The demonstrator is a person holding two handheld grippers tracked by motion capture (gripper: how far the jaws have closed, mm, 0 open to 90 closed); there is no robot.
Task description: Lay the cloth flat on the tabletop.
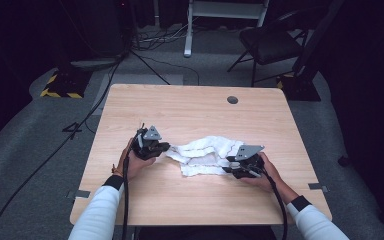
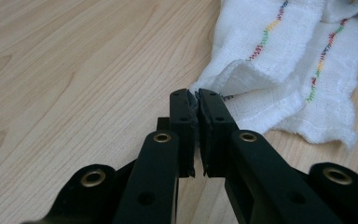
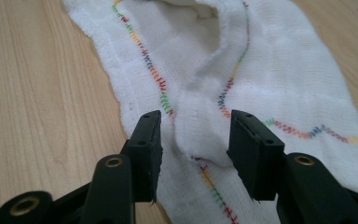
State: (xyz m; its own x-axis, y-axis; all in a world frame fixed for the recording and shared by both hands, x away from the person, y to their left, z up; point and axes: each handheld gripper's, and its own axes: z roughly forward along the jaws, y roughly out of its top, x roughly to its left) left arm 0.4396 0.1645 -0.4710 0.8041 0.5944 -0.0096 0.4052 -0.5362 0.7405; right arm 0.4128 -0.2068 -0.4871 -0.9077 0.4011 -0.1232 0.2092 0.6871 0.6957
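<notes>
While seen from the high view, left to right across the light wood-grain table [image 1: 130,200]:

Left black two-jaw gripper [image 1: 161,147]: held in the person's left hand [image 1: 132,162], left of table centre, jaws aimed rightward at the cloth. Black cable [image 1: 126,200] trailing back along the white sleeve [image 1: 97,215]. Grey three-cornered plate on top.

Left gripper view [image 2: 195,100]: jaws pressed together, pinching a thin edge of the white woven cloth with multicoloured zigzag stitching [image 2: 279,60]. Cloth edge caught at the jaw tips; remainder spread away to the upper right on the wood.

Centre: white cloth [image 1: 205,152], crumpled and partly folded over itself, lying flat on the table between the two grippers, touching both.

Right black two-jaw gripper [image 1: 236,167]: held in the person's right hand [image 1: 265,172], at the cloth's lower right corner, jaws aimed leftward.

Right gripper view [image 3: 195,140]: jaws spread apart, not pressing on anything. Raised fold of cloth [image 3: 200,135] standing between the pads, clear of both. Stitched lines running across the cloth beneath and beyond the jaws. Bare wood at the left and upper right of that view.

Beyond the table's far edge: dark folding chair [image 1: 272,42] on grey carpet, well apart from the work.
</notes>
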